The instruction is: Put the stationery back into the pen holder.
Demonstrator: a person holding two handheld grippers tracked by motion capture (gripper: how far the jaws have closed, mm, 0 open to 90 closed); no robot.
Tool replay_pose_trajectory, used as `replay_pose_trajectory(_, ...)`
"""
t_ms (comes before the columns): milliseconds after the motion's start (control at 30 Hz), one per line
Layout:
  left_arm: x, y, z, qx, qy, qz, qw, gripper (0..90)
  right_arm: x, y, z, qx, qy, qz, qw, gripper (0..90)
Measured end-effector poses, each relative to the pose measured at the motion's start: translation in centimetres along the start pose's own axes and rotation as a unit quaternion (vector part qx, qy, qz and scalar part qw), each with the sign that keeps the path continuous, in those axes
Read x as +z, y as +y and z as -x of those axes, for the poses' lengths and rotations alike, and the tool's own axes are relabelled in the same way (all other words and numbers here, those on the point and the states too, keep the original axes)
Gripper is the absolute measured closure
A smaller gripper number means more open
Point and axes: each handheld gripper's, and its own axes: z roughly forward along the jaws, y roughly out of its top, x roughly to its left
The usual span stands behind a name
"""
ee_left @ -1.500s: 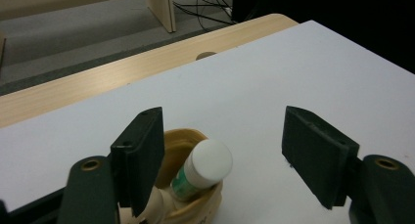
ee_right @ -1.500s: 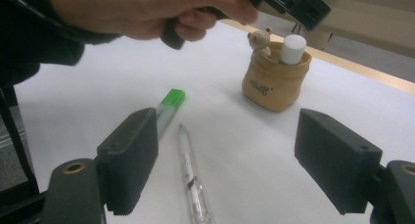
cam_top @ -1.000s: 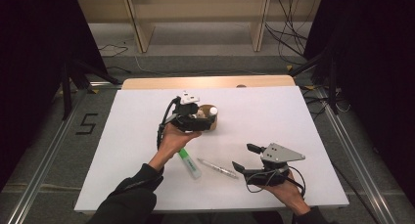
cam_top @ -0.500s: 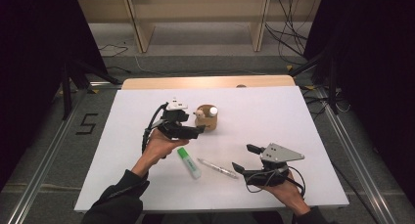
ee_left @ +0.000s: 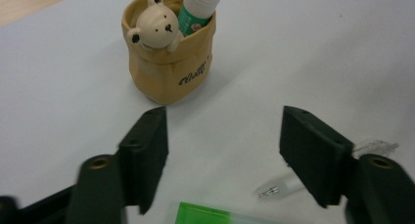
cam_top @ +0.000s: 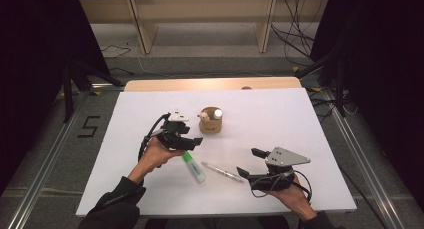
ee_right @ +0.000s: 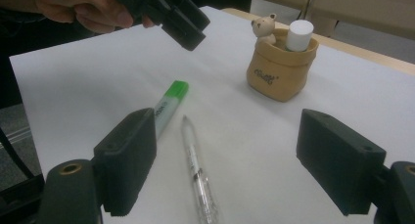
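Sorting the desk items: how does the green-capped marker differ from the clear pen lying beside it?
The green-capped marker is thick, with a white opaque barrel and bright green cap; the clear pen is slim and see-through. The marker lies nearer the left tongs, the pen nearer the right tongs. Both lie flat on the white table, apart, outside the pouch.

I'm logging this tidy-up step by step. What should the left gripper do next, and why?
Probably lower the left gripper onto the green highlighter and close on it. Its jaws, just closing, hold nothing and hover above the green cap. The pouch already holds a glue stick; highlighter and pen lie loose.
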Motion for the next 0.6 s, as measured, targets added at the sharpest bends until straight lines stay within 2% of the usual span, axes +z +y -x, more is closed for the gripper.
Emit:
replay_pose_trajectory(267, 1.7, -1.1, 0.6, 0.039, -0.001, -0.040, 0.9984, 70.8, 0.1, 0.0, -0.1, 0.001, 0.003, 0.000, 1.0000, 23.3)
replay_pose_trajectory(400, 2.7, -1.5, 0.6, 0.041, 0.000, -0.061, 0.9973, 85.5, 0.1, -0.1, -0.1, 0.000, 0.004, -0.002, 1.0000, 23.2)
replay_pose_trajectory(467, 3.1, -1.7, 0.5, 0.043, 0.001, -0.070, 0.9966, 88.8, 0.1, -0.1, -0.2, 0.000, 0.005, -0.003, 1.0000, 23.2)
replay_pose_trajectory(600, 4.0, -2.2, 0.1, 0.045, 0.000, -0.090, 0.9950, 88.9, 0.2, -0.1, -0.2, 0.000, 0.006, -0.003, 1.0000, 23.2)
